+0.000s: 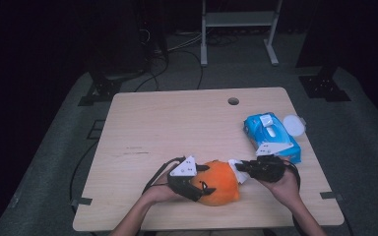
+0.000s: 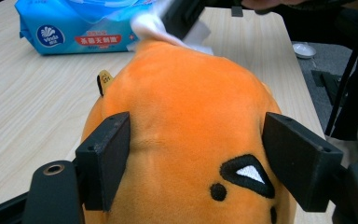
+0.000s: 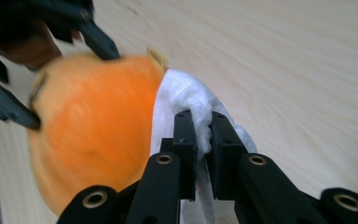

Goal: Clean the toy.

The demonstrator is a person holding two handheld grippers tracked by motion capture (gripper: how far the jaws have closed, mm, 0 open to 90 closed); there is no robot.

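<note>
- Left gripper (image 1: 203, 184): jaws part-spread and pressed on either flank of the orange plush toy (image 1: 219, 183), pads (image 2: 106, 156) denting the fabric beside the stitched black-and-white eye (image 2: 248, 174); toy pinned, not lifted.
- Right gripper (image 1: 241, 167): jaws clenched tight on a bunched white wipe (image 3: 186, 100), pads (image 3: 186, 144) almost meeting through the cloth, loose end hanging below.
- Wipe touching the far side of the plush toy, next to a small yellow tag (image 2: 104, 77); judged a wiping step, one gripper steadying, the other rubbing.
- Plush toy resting on the wooden table (image 1: 177, 123) near the front edge, between both hands.
- Handling, as a judgement: soft, light, squashy; likely to roll or slide under a sideways rub, so a broad hold across the widest part seems best. Fuzzy surface gives good friction, nothing fragile.
- Wipe: limp, thin, probably damp; best pinched at a bunched fold, as now, with enough fabric left free to contact the toy.
- Farther out: blue wipe pack (image 1: 271, 136) to the right, well apart from the toy, with a round white lid (image 1: 294, 124) just beside it.
</note>
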